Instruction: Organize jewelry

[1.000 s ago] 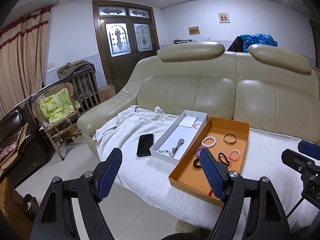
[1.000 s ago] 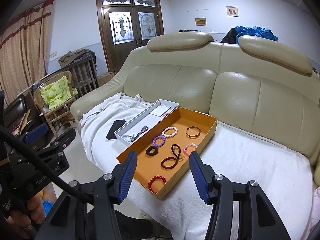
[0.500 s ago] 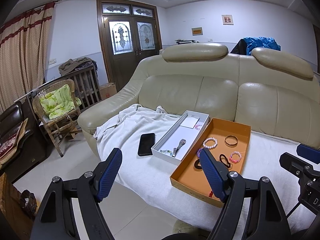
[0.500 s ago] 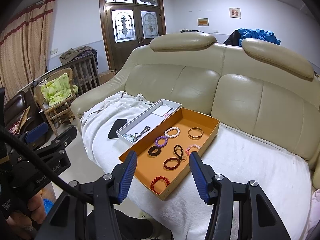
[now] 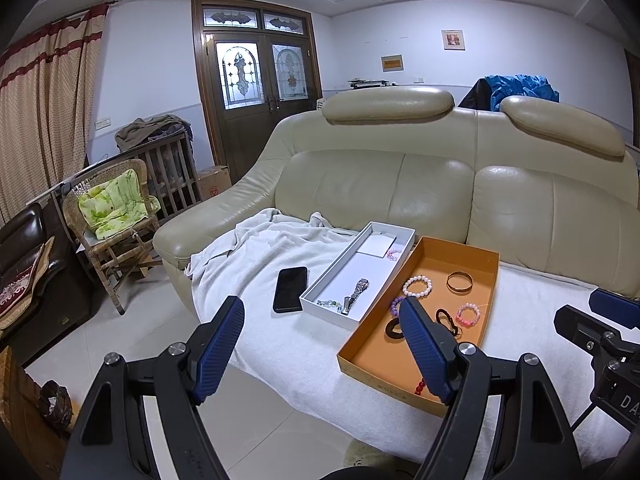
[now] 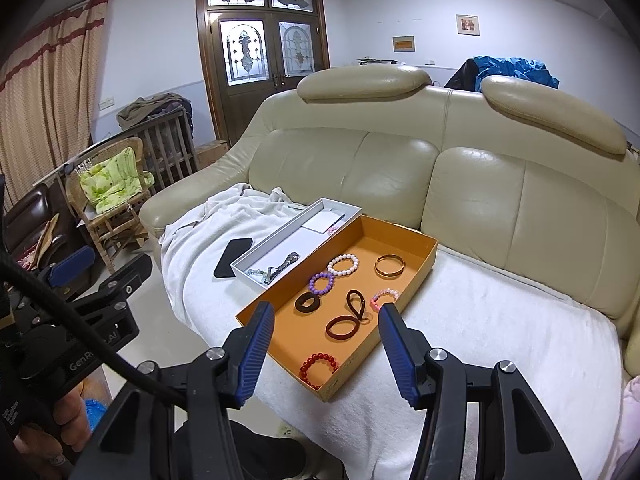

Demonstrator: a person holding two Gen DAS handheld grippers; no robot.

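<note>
Your right gripper (image 6: 326,332) hangs short of the sofa's front edge, fingers (image 6: 256,344) spread wide and holding nothing, and it is the nearer of the two to the orange tray (image 6: 418,276); the tray's near corner sits straight ahead, just below the gap between the tips. Your left gripper (image 5: 322,334) is likewise wide open and empty, off to the left and aimed more at the white box (image 5: 320,292) than at the tray. Nearest in the tray lies the red bead bracelet (image 6: 319,364), hard against the front wall, so an approach from above is likely cleaner than one over the rim. Behind it come the dark red hair tie (image 6: 344,327), the black loop (image 6: 356,303) and the brown scrunchie (image 6: 307,303), then the pink bead bracelet (image 6: 385,295) and purple bead bracelet (image 6: 322,283), and farthest the white bead bracelet (image 6: 343,264) and gold bangle (image 6: 389,265). All lie flat and mostly apart, with bare tray floor between them. Both containers run long-axis away from you toward the backrest, side by side and touching. The white box holds a silver watch (image 6: 285,263) lying lengthwise, a pale bead strand (image 6: 256,273) at the near end, and a white card (image 6: 322,222) and small pink piece (image 6: 331,230) at the far end. A black phone (image 6: 233,257) rests on the white blanket (image 6: 480,320) left of the box. Whether sorting is under way or finished cannot be told.
</note>
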